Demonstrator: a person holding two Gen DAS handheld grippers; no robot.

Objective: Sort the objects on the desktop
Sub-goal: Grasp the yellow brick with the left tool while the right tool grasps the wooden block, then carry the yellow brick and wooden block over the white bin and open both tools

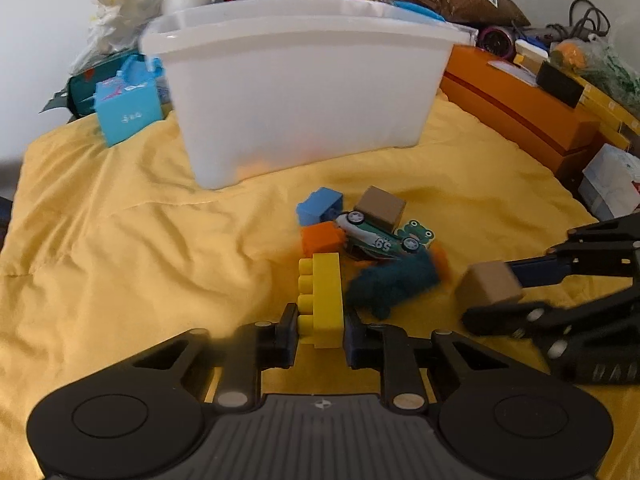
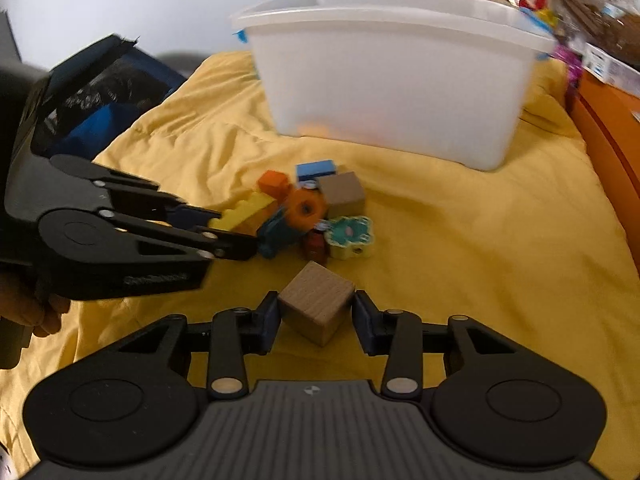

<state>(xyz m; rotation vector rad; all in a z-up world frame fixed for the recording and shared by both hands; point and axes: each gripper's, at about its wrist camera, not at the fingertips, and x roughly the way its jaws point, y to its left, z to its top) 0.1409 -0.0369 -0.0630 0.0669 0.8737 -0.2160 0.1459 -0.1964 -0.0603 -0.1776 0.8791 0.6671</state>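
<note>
- Left tool (image 1: 321,334): jaws closed on the yellow brick (image 1: 322,300), pads pressing both long sides; brick lies studs-left on the yellow cloth (image 1: 120,248).
- Right tool (image 2: 316,320): jaws bracket the wooden cube (image 2: 317,307). The left pad looks to be touching; a thin gap shows at the right pad. Not a clear grip, so I read it as still parted.
- Cube sits on the cloth, turned corner-on to the camera, apart from the pile and on its near side.
- Left wrist view shows the right tool (image 1: 486,302) from the side, same cube (image 1: 488,284) between its fingers, blurred.
- Right wrist view shows the left tool (image 2: 234,226) coming in from the left, tips at the yellow brick (image 2: 250,214).
- Pile just past both tools: blue brick (image 1: 320,206), orange brick (image 1: 322,238), a second wooden cube (image 1: 380,207), toy car (image 1: 378,238) numbered 59 lying tilted on the others, frog-print piece (image 1: 420,232), teal fuzzy toy (image 1: 390,284) touching the yellow brick's right side.
- Right view adds an orange wheel-shaped piece (image 2: 306,209) and a flower-shaped block (image 2: 349,237); a small dark red item beside it is too blurred to name.
- White bin (image 1: 304,96) stands behind the pile, well apart from it; faint orange shows through its wall near the bottom.
- Beyond: blue box (image 1: 128,110) left of bin, orange boxes (image 1: 520,108) right, bagged clutter behind.
</note>
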